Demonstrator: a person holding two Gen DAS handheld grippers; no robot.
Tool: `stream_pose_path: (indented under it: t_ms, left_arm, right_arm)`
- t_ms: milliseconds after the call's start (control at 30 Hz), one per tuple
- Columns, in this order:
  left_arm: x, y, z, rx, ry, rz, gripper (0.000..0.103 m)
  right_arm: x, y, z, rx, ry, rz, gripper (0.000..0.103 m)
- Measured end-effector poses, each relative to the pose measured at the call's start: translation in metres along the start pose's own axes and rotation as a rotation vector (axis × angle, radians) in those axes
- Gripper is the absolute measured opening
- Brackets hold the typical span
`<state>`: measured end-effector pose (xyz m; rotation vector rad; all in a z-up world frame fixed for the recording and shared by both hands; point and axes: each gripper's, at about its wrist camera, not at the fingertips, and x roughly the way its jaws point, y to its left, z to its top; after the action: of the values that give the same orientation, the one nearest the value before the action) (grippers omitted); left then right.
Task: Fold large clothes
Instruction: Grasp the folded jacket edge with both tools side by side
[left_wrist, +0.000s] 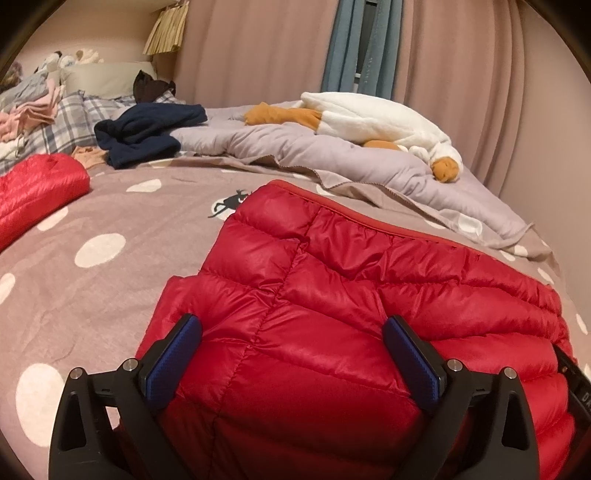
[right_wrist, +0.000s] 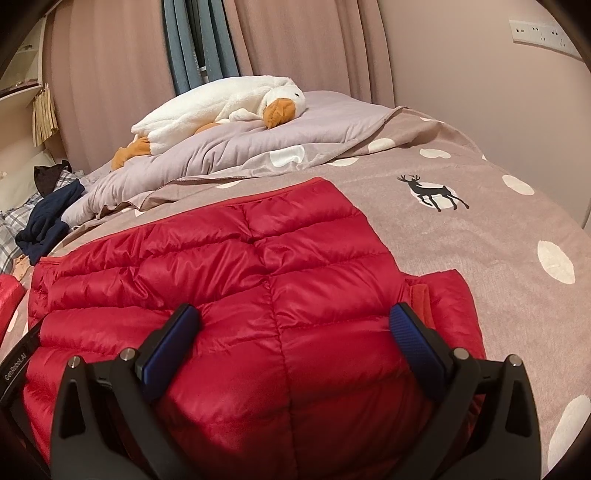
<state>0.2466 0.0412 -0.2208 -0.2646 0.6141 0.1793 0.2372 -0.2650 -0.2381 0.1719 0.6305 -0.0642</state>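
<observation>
A red quilted down jacket lies on the dotted bedspread, folded into a compact block; it also shows in the right wrist view. My left gripper is open, its blue-padded fingers spread wide over the jacket's near left part. My right gripper is open too, fingers spread over the jacket's near right part, by a red inner flap. Neither holds anything. The other gripper's black body shows at each view's edge.
A second red padded piece lies at the left. A navy garment, folded clothes and plaid pillows sit at the bed's head. A lilac duvet with a plush goose lies by the curtains.
</observation>
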Motion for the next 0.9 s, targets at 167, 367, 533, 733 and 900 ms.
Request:
stream_pose_path:
  t_ms: [167,367,533,733,900]
  left_arm:
    - [-0.0003,0.0016,-0.0001,-0.010,0.005,-0.010,0.099]
    - [-0.0006,0.0015,-0.0001,-0.010,0.005,-0.010,0.099]
    - [-0.0008,0.0013,-0.0002,-0.011,0.006,-0.009,0.099]
    - [-0.0011,0.0015,-0.0001,-0.011,0.006,-0.010,0.099]
    - [-0.0012,0.0016,0.0000,-0.012,0.008,-0.007,0.099]
  right_arm:
    - [0.0011,-0.0022,0.0011,-0.009,-0.002,-0.011,0.103]
    - [0.0014,-0.0019,0.0017,-0.009,-0.001,-0.011,0.103]
    - [0.0013,-0.0016,0.0015,-0.010,-0.001,-0.011,0.103]
    - [0.0011,-0.0021,0.0016,-0.011,-0.002,-0.012,0.103]
    - [0.0010,-0.0019,0.0016,-0.009,-0.001,-0.011,0.103]
